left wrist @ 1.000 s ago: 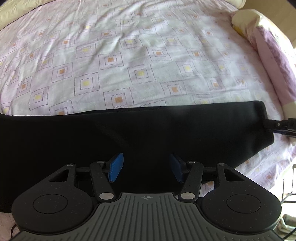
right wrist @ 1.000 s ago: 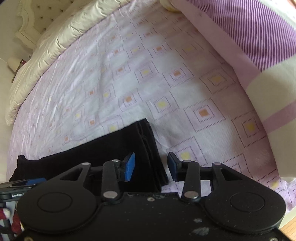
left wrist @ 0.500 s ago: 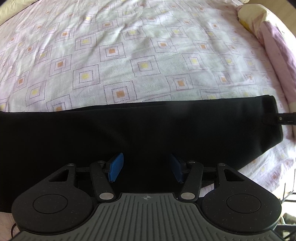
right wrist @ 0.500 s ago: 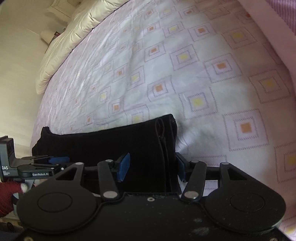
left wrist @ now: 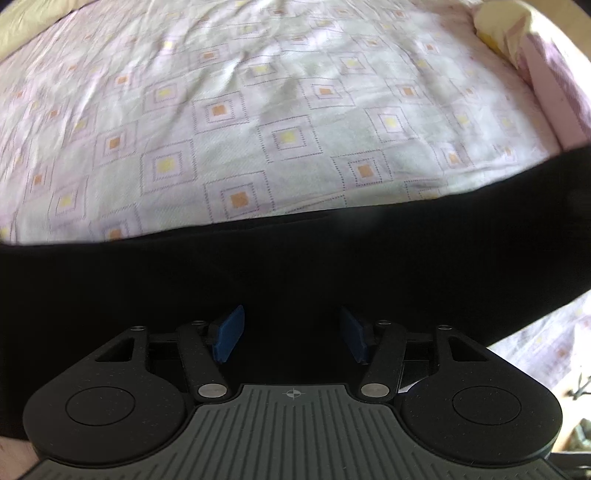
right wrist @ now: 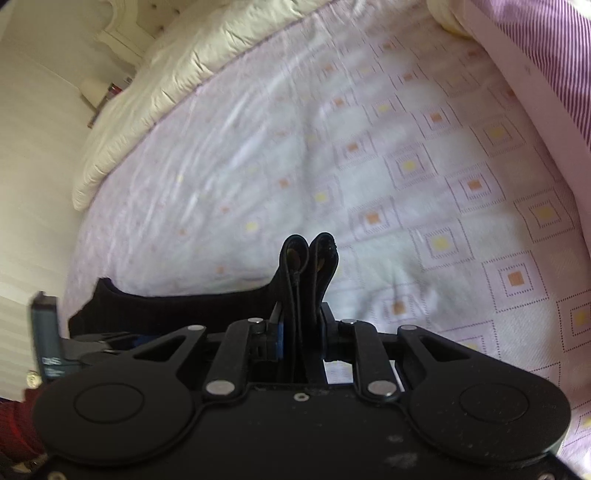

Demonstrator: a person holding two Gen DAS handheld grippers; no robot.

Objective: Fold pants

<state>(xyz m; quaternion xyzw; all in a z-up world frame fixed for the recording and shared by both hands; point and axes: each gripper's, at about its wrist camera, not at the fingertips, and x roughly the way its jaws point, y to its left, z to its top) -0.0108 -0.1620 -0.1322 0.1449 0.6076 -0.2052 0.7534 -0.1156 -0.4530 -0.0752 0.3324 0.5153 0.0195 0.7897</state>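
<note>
Jaws of the left gripper (left wrist: 291,334) stand apart in the left wrist view, the two blue pads (left wrist: 229,334) held over the dark cloth with nothing pinched between them. Black pants (left wrist: 295,273) stretch as a wide band across the middle of that frame from the left edge to the right, lying on the patterned bedsheet (left wrist: 258,129), and the pads sit at the band's lower middle, above the cloth rather than around an edge. A pillow (left wrist: 517,33) shows in the upper right corner. In the right wrist view, the right gripper (right wrist: 301,332) has just been closing and now clamps the end of the pants (right wrist: 308,266): bunched layers of the hem stand up between the pads at the centre of the frame, raised off the sheet, while the rest of the leg trails away to the lower left toward the other tool (right wrist: 46,343), which a hand in a red sleeve (right wrist: 18,424) carries. A cream quilt (right wrist: 177,74) lies along the upper left. The step in hand looks like the start of a fold, with the hem end gripped and lifted. The next move probably calls for carrying that end across toward the far end of the band, with the left gripper either pressing the middle down or closing on the cloth so that the crease stays put.
</note>
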